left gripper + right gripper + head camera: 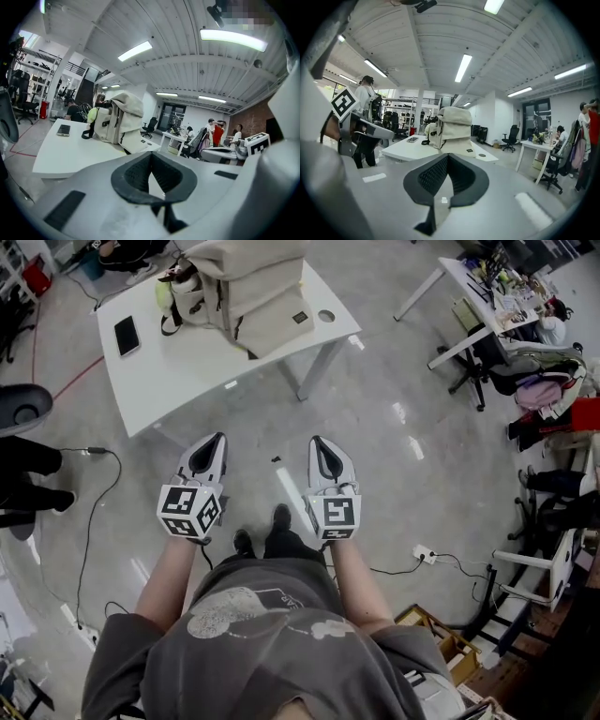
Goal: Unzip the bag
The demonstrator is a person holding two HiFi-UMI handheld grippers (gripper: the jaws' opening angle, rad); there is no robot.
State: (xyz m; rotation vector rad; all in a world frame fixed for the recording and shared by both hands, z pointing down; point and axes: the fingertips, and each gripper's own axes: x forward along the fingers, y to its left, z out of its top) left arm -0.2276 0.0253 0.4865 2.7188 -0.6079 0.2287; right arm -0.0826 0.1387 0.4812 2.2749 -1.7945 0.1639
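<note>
A beige backpack (pixel 248 287) stands upright on the far end of a white table (pixel 187 371). It also shows in the left gripper view as the backpack (pixel 117 119) and in the right gripper view as the backpack (pixel 450 126). I cannot make out its zipper from here. My left gripper (pixel 217 438) and right gripper (pixel 317 441) are side by side over the floor, well short of the table, pointing toward it. Both are shut with nothing between the jaws, as the left gripper (pixel 150 154) and right gripper (pixel 447 155) show in their own views.
A black phone (pixel 127 335) lies on the table left of the bag. A cluttered desk (pixel 487 296) and office chairs (pixel 525 371) stand at the right. A cable (pixel 94 512) runs over the floor at the left, with a power strip (pixel 425 554) at the right. People stand in the background (pixel 218 133).
</note>
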